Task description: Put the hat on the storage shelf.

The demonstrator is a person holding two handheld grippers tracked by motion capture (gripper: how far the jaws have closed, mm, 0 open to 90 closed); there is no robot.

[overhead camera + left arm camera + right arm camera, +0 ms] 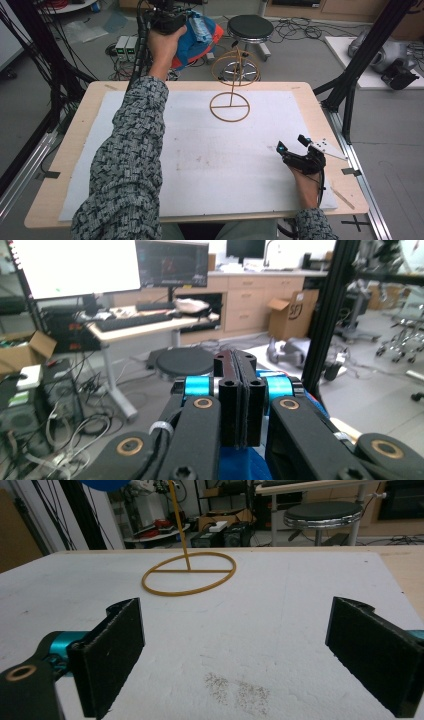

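L gripper [237,385] is hovering beyond the table's far edge w/ jaws clenched flat together, nothing between. R gripper [235,655] is resting near the right edge of the white mat [150,190], jaws released wide. Wire stand [230,100] is standing upright at mat's far centre, well apart from both.

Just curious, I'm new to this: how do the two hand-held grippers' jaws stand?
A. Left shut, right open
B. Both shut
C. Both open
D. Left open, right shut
A: the left hand-held gripper has its jaws pressed together, and the right hand-held gripper has them wide apart over the table.
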